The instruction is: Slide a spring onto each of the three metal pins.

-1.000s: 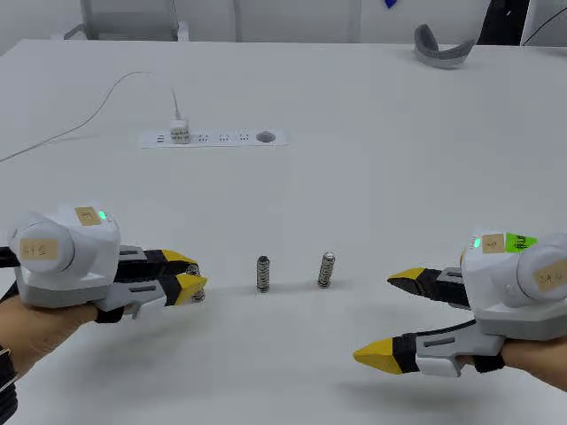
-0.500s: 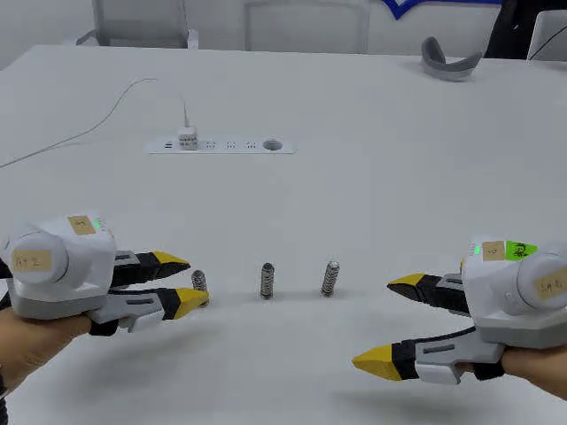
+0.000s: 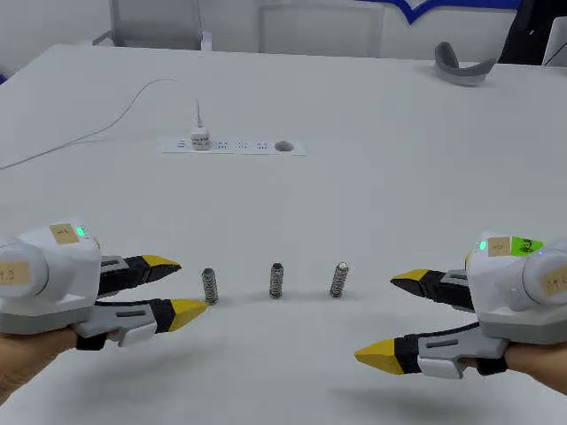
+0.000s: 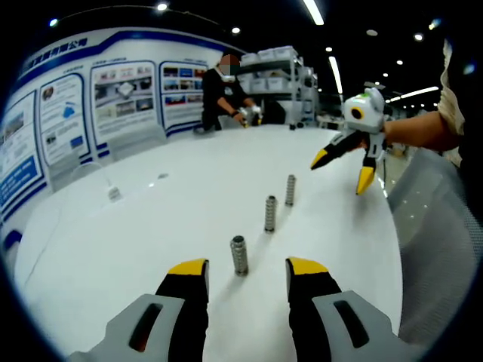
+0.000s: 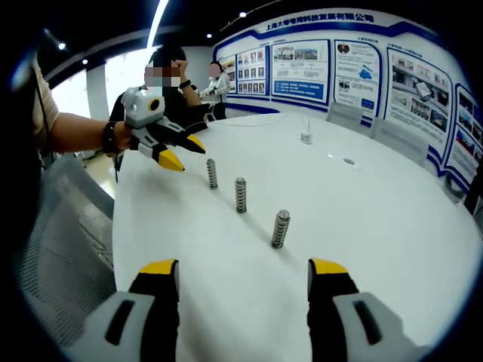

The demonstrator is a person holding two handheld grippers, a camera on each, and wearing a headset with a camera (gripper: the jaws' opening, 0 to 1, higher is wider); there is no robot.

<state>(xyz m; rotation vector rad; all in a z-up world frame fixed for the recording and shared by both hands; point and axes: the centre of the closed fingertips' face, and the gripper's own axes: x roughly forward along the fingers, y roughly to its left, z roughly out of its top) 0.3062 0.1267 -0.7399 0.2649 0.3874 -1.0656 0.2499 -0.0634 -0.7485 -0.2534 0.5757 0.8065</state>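
Jaws wide on both grippers, empty

Three springs (image 3: pixel 276 280) stand upright in a row on the table (image 3: pixel 372 177), each apparently on its pin. Your left gripper (image 3: pixel 182 285) sits just beside the leftmost; your right gripper (image 3: pixel 381 319) hangs near the rightmost. Task looks complete; next, check seating.

Both arms are held low and out front. The left gripper (image 3: pixel 184 286) points right with its jaws spread, yellow tips apart. The right gripper (image 3: pixel 381 317) points back at it from the other side, well apart, with its jaws gaping even wider. The left hand (image 3: pixel 27 350) and right hand (image 3: pixel 532 365) hold them from behind.
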